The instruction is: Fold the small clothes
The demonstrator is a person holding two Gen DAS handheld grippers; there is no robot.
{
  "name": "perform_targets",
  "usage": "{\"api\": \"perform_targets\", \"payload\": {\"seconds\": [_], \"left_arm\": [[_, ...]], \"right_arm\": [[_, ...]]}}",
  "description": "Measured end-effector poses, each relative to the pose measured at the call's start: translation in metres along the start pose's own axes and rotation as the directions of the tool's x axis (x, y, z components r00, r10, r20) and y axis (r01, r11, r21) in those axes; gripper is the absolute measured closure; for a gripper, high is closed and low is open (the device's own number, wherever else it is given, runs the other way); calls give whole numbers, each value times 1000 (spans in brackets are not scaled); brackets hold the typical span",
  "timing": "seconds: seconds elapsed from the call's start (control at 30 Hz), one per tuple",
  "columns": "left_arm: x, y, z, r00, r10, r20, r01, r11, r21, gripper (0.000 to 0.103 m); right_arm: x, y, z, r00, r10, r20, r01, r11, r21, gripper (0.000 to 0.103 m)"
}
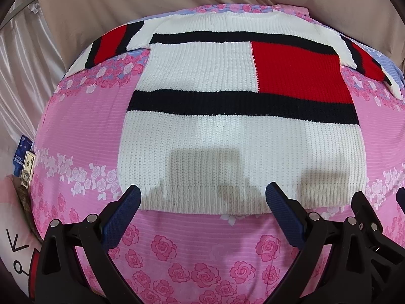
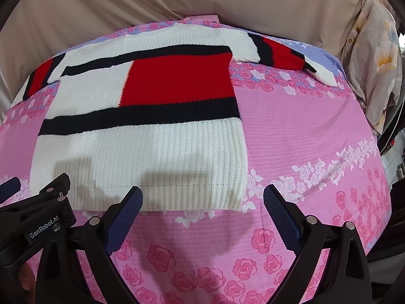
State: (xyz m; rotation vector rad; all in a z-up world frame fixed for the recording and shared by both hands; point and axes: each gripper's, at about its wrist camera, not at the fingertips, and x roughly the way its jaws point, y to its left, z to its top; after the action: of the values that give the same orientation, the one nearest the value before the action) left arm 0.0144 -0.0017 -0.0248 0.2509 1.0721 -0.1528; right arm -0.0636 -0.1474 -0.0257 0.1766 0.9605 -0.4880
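You have one sweater (image 1: pixel 227 136) spread flat on one pink sheet (image 1: pixel 202 253). The sweater shows two sleeves, one on each side, and two black bands across its body, with one red block between them. You hold two grippers: the left gripper (image 1: pixel 202 197) and the right gripper (image 2: pixel 202 197), each with two blue fingers spread apart and holding nothing. At the left edge lie one banknote (image 1: pixel 27 169) and one blue packet (image 1: pixel 21 154).

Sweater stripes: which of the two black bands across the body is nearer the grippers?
The lower black band, thicker, running the full width under the red block. The upper black band lies near the collar.
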Motion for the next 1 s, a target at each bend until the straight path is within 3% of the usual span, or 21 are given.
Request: {"api": "perform_targets", "payload": {"seconds": [1.0], "left_arm": [[1,5,-1,1000,15,-6,-15,1000,-11,7]], "right_arm": [[4,1,1,1000,5,-10,-5,1000,1,8]]}}
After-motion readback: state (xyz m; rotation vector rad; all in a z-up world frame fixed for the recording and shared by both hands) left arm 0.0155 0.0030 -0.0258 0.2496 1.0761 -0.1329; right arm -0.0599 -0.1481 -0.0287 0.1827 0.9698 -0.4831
